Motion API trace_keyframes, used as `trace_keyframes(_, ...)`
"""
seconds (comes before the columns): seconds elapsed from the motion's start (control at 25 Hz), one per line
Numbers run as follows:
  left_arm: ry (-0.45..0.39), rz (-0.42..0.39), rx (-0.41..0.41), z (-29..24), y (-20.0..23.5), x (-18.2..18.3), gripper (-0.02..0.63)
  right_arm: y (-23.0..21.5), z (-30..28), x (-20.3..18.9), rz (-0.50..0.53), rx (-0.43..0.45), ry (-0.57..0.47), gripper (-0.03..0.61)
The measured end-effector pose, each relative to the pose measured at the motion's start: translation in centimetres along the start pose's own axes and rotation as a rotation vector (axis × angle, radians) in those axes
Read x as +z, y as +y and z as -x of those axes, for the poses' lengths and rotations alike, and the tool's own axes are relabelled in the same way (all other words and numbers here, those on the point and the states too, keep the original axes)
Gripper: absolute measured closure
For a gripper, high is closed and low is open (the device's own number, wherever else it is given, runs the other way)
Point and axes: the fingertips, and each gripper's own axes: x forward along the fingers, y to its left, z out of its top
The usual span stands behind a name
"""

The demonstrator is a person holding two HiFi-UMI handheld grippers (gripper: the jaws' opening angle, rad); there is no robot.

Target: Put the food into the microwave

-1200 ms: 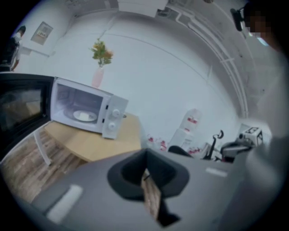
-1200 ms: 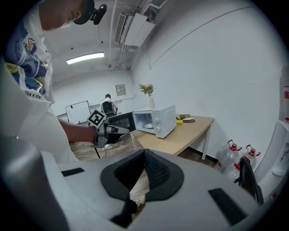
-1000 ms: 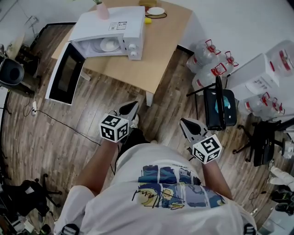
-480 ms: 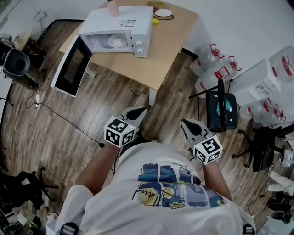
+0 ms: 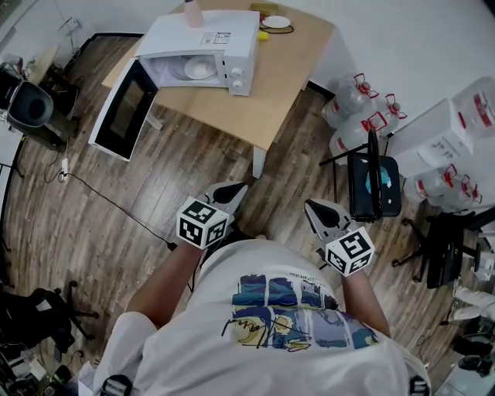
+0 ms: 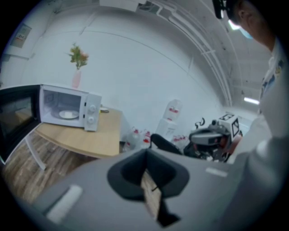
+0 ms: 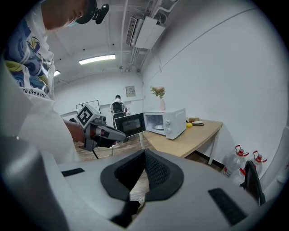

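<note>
Inside the white box-shaped microwave point(image 5: 203, 46), its black-windowed door point(image 5: 124, 116) swung wide: one pale round dish point(image 5: 199, 68); whether food lies on it cannot be told. Just behind the microwave, on the light wooden table point(image 5: 278, 93): a small yellow food item point(image 5: 263, 35) and a white plate point(image 5: 276, 22). Well short of the microwave, over the floor: left gripper point(image 5: 236, 188) and right gripper point(image 5: 312, 207), both clenched on nothing. Change over the last second: the left gripper has drawn slightly inward and neither has closed on the microwave, so no food is in transit.

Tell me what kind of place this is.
Probably an office or lab workroom, not a kitchen: a microwave on a plain wooden table, big water bottles and black chairs around it.
</note>
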Motion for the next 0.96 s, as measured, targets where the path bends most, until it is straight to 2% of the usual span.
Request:
trace_keyframes(0.4, 0.006, -0.009, -0.001, -0.3, -0.1, 0.1, 0.606, -0.1, 0.1, 0.0, 0.007, 0.0, 0.005, 0.572)
trace_keyframes(0.96, 0.024, 0.017, 0.021, -1.2, 2.4, 0.2, 0.606, -1.2, -1.2, -0.1, 0.012, 0.007, 0.03, 0.572)
